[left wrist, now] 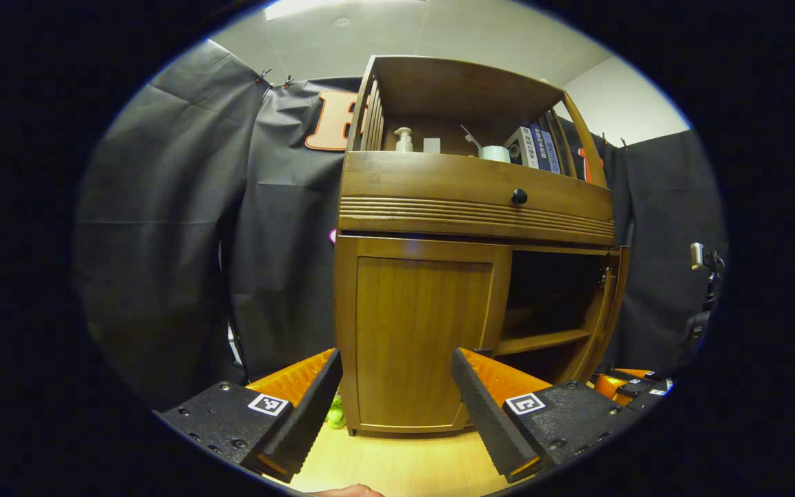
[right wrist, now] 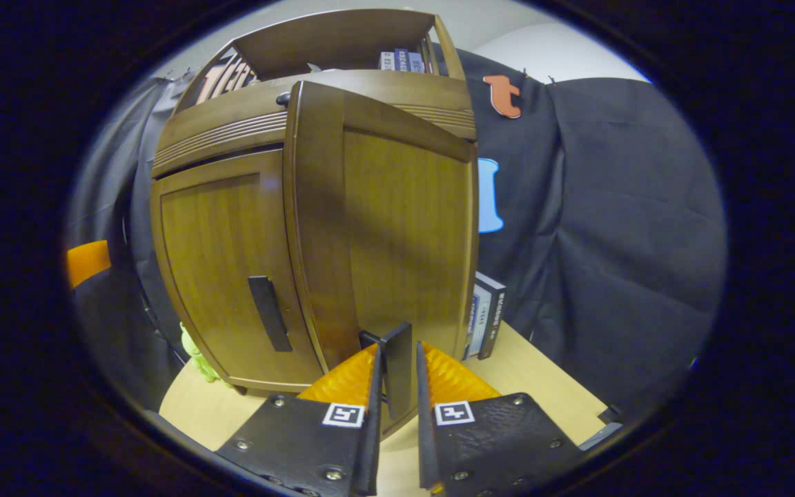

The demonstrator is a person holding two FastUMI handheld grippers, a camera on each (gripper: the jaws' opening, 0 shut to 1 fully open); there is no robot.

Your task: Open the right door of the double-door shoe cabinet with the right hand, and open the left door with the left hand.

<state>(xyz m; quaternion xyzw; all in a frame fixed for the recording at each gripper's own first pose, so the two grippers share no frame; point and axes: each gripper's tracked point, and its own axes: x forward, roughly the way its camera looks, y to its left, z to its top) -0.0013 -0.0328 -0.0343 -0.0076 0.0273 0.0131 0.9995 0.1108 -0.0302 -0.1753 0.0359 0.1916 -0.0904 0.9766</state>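
Observation:
The brown wooden shoe cabinet (left wrist: pixel 473 186) stands ahead in the left gripper view. Its left door (left wrist: pixel 425 304) is closed, and my left gripper (left wrist: pixel 396 355) hangs open just in front of that door, touching nothing. The right door (left wrist: pixel 610 304) stands swung out, seen edge-on, with the dark inside and a shelf (left wrist: pixel 542 340) exposed. In the right gripper view the right door (right wrist: pixel 397 221) is pulled open toward me. My right gripper (right wrist: pixel 398 348) is shut on its dark vertical handle (right wrist: pixel 397 369). The closed left door (right wrist: pixel 218 262) carries its own dark handle (right wrist: pixel 270 314).
A drawer with a round black knob (left wrist: pixel 519 197) sits above the doors. The top shelf holds a pump bottle (left wrist: pixel 404 140), a tape roll (left wrist: pixel 494 153) and books (left wrist: pixel 539 148). A green toy (right wrist: pixel 194 355) lies at the cabinet's left foot, a box (right wrist: pixel 486 314) leans at its right. A tripod (left wrist: pixel 704 290) stands far right.

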